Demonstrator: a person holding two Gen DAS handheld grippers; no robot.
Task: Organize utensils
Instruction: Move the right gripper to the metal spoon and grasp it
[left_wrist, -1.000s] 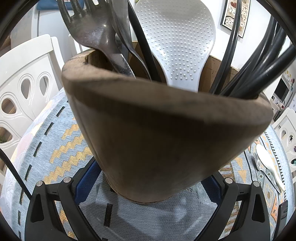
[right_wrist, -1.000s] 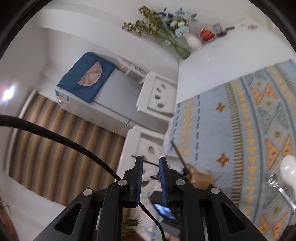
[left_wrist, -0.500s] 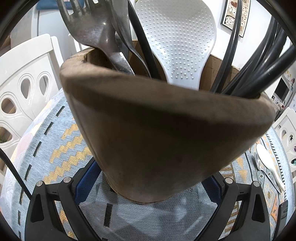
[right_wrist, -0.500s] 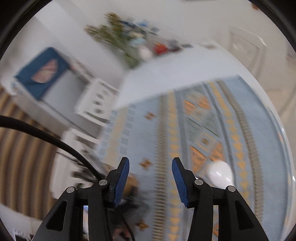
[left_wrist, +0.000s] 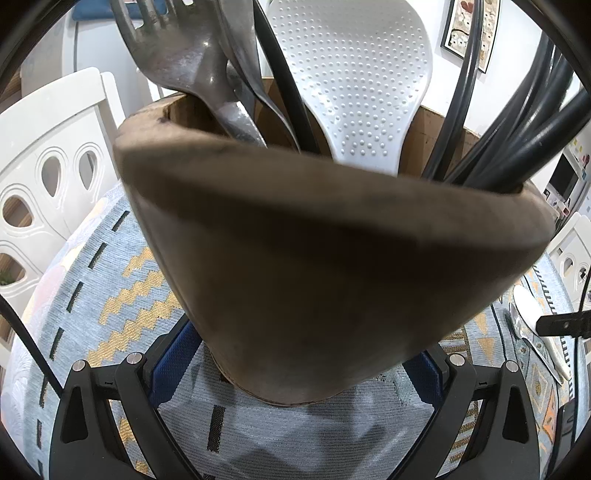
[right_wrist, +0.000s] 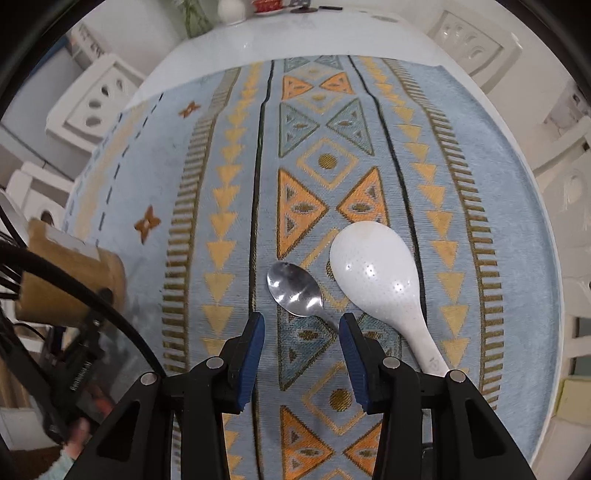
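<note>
My left gripper (left_wrist: 299, 369) is shut on the base of a brown wooden utensil holder (left_wrist: 314, 258) that stands on the tablecloth. A metal fork (left_wrist: 177, 55), a white dotted paddle (left_wrist: 354, 74) and several black handles (left_wrist: 517, 122) stick out of it. My right gripper (right_wrist: 301, 321) points down at the table and is open. Its jaws opened from nearly shut and have just been closing a little. A metal spoon (right_wrist: 293, 291) lies just beyond the pads, its handle running under the gap, untouched. A white rice paddle (right_wrist: 373, 273) lies beside it on the right.
A blue and orange patterned cloth (right_wrist: 317, 162) covers the round white table. White chairs (right_wrist: 96, 103) ring it. A vase (right_wrist: 229, 9) and small items stand at the far edge. The holder (right_wrist: 66, 284) shows at the left of the right wrist view.
The right gripper swung from facing the room down to the table, dropped over the spoon and paddle, and its jaws stand wider. The left gripper and holder have not moved.
</note>
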